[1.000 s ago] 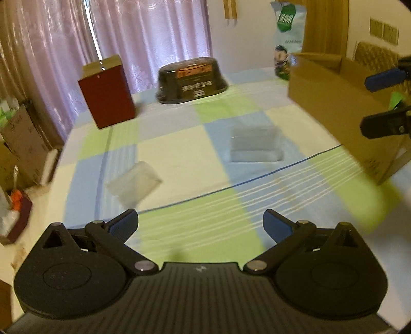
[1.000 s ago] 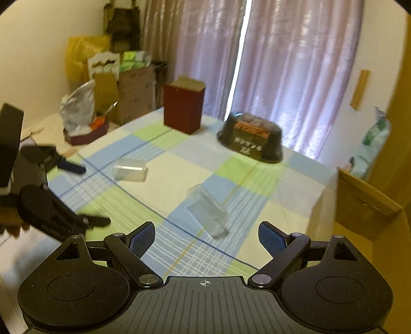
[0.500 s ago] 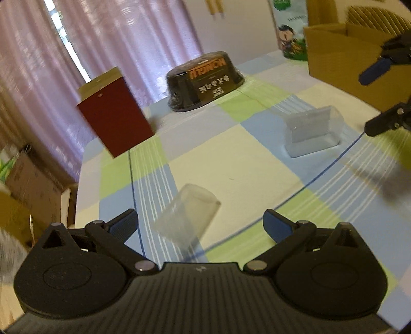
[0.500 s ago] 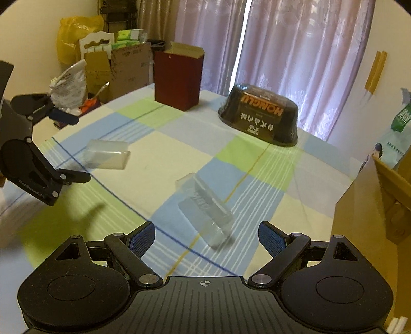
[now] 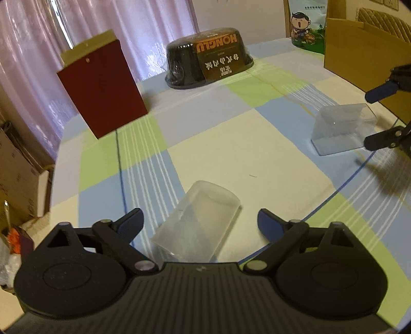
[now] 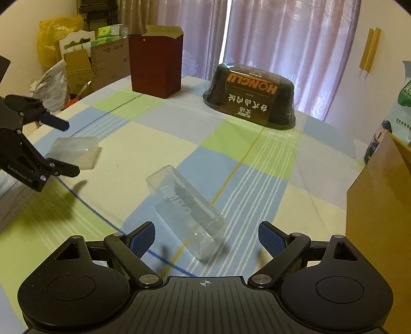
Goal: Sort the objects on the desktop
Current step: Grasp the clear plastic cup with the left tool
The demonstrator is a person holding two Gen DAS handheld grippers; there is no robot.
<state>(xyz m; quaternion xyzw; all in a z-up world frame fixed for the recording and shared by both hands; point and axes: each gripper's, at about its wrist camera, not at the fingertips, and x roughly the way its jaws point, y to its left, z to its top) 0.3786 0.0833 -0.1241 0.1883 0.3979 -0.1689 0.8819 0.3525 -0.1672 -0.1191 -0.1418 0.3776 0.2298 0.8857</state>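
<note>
Two clear plastic boxes lie on the checked tablecloth. One clear box (image 5: 197,223) sits right between the spread fingers of my left gripper (image 5: 199,223), which is open; the same box (image 6: 74,154) shows in the right wrist view at the left gripper's tips (image 6: 65,147). The other clear box (image 6: 186,210) lies tilted just ahead of my right gripper (image 6: 206,240), also open; in the left wrist view that box (image 5: 341,128) sits by the right gripper's tips (image 5: 377,119).
A dark red carton (image 5: 101,90) and a black wrapped tub (image 5: 209,61) stand at the table's far side. An open cardboard box (image 5: 359,54) stands at the right edge, with a green snack bag (image 5: 305,23) behind it. Cartons and bags crowd the floor (image 6: 77,64) to the left.
Both grippers moved forward and lower toward their clear boxes. The left one now has its box between its fingers; the right one's box is closer to its tips. Both stayed open.
</note>
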